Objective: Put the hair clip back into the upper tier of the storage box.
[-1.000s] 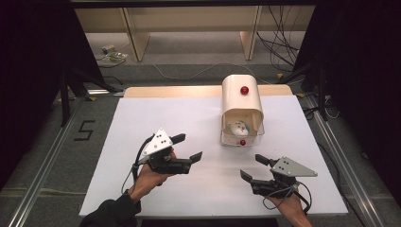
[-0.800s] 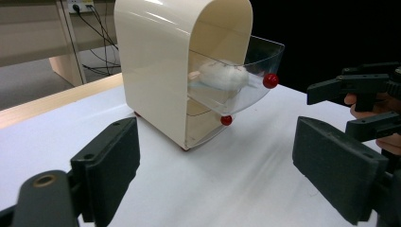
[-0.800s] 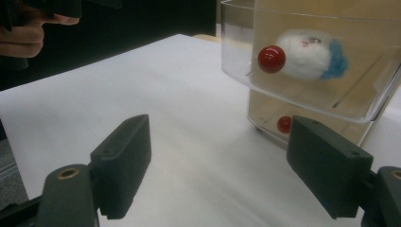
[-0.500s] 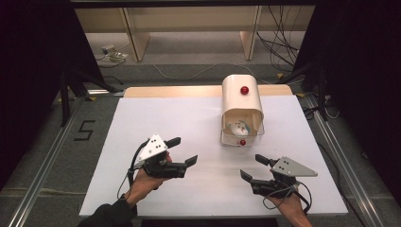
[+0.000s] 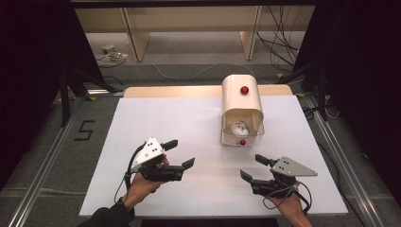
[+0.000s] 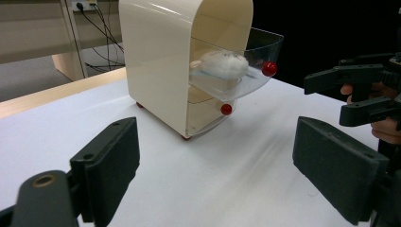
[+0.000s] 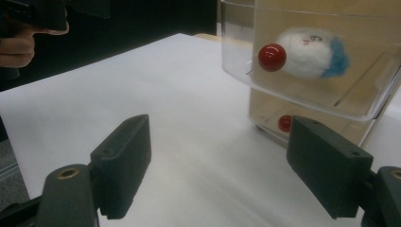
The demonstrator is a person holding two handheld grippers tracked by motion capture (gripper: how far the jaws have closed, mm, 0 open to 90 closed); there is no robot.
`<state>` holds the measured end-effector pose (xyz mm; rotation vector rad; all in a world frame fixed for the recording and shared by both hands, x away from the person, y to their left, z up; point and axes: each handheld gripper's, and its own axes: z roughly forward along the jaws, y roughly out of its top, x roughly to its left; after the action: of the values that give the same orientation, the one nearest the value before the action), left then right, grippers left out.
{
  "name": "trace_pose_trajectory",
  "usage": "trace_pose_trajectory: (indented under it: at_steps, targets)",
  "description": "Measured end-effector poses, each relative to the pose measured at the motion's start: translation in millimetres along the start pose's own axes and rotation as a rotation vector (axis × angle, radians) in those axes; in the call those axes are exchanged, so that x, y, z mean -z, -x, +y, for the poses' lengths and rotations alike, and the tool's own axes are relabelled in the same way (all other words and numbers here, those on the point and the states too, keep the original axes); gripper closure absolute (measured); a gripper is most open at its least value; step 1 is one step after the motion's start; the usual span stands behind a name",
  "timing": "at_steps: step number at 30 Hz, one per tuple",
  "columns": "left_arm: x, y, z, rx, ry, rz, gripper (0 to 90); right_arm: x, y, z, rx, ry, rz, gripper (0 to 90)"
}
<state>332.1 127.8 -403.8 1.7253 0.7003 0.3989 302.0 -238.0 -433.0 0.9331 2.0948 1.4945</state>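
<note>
Currently both sets of jaws spread wide, nothing between them. Left gripper (image 5: 178,153) at 7 o'clock on the counter (image 5: 170,118), right gripper (image 5: 253,167) at 5 o'clock, both hovering and aimed at the cream drawer cabinet (image 5: 241,101) at 1 o'clock. Upper clear drawer (image 7: 307,90) is pulled out, white plush toy (image 7: 309,52) with a blue patch lying in it; lower drawer shut, red knob (image 7: 284,123) showing. Looks like the approach step, no contact yet. Next move, I'd guess: right gripper advances to the open drawer, then either pinches the toy or pushes the upper knob (image 7: 272,57) in.
</note>
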Motion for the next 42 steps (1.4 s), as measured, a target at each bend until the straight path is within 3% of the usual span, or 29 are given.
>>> trace_pose_trajectory:
  at_steps: [6, 24, 29, 42]
  targets:
    - [2.3, 1.0, -2.4, -0.014, -0.001, 0.005, 15.2, -0.3, -0.3, -0.2, 0.002, -0.001, 0.0, 23.8]
    - [15.3, -1.7, -10.9, -0.007, -0.005, 0.002, 15.1, 0.0, 0.7, 0.0, -0.001, -0.002, -0.002, 23.7]
    - [17.8, -0.2, -14.1, -0.03, -0.027, 0.002, 15.1, 0.1, 0.7, 0.1, 0.0, -0.002, -0.003, 23.6]
    - [20.6, -1.8, -17.7, -0.012, -0.017, 0.005, 14.1, 0.3, 1.1, 0.0, 0.001, -0.004, -0.003, 23.4]
